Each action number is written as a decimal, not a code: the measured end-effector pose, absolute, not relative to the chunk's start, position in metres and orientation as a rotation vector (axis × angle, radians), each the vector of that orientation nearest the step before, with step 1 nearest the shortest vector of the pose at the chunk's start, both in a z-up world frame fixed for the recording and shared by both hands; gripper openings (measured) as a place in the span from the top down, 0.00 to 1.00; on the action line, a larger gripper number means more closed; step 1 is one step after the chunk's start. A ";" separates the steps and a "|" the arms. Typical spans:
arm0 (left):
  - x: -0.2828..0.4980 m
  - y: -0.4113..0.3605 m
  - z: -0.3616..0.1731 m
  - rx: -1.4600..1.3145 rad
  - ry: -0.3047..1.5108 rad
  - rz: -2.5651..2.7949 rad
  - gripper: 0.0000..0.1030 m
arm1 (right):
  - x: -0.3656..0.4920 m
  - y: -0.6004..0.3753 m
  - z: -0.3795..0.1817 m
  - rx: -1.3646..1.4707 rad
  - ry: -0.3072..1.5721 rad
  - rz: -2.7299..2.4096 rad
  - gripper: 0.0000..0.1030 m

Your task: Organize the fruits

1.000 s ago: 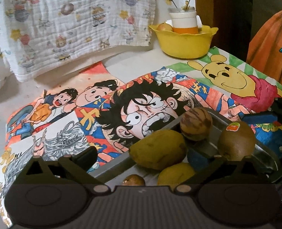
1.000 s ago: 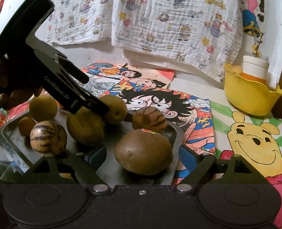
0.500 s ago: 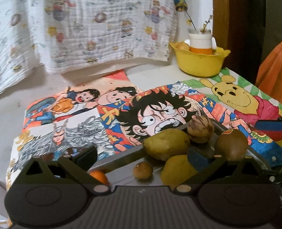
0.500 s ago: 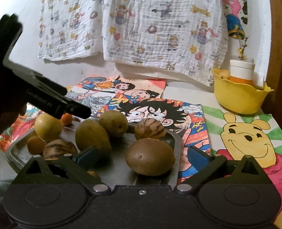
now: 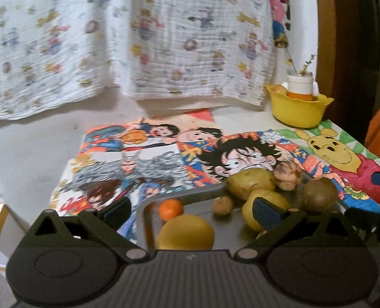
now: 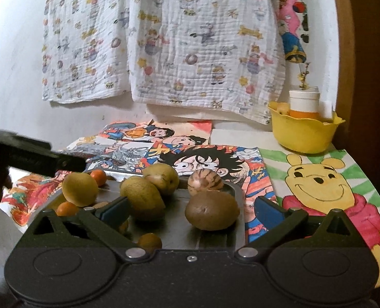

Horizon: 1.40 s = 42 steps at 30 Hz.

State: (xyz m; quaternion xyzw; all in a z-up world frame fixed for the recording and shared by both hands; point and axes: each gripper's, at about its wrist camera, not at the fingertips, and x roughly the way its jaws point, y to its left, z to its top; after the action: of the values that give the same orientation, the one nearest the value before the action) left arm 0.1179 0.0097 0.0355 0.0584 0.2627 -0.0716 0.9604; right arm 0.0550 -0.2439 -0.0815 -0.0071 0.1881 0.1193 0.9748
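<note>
My right gripper (image 6: 190,205) fingers stand released around the brown kiwi (image 6: 211,210), low centre of frame: light, soft-skinned, rollable; I'd pinch its broad middle gently.

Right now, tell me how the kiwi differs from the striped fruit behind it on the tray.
The kiwi is plain dull brown; the striped fruit is pale tan with dark bands. The kiwi looks larger and oval, lying on its side; the striped fruit looks smaller and rounder. The kiwi sits nearer the right gripper, whose open jaws hold nothing; the striped fruit sits by the tray's far rim. Both rest on the metal tray, untouched.
</note>
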 end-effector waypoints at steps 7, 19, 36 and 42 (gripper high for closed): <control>0.079 0.031 0.027 0.043 0.536 -0.101 0.00 | 0.032 -0.238 -0.080 0.007 0.357 0.211 0.01; 0.032 0.038 0.013 0.016 0.518 -0.074 0.00 | -0.001 -0.226 -0.083 0.002 0.318 0.209 0.01; 0.004 0.034 -0.006 0.037 0.530 -0.063 0.00 | -0.031 -0.228 -0.100 0.039 0.286 0.197 0.01; 0.003 0.036 -0.009 0.027 0.547 -0.052 0.00 | -0.030 -0.234 -0.109 0.064 0.309 0.212 0.01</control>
State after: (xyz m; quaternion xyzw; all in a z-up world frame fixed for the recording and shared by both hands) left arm 0.0031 0.0365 -0.0085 0.0131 0.2699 -0.0255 0.9625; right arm -0.0305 -0.2343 -0.1088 0.0319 0.1534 0.1053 0.9820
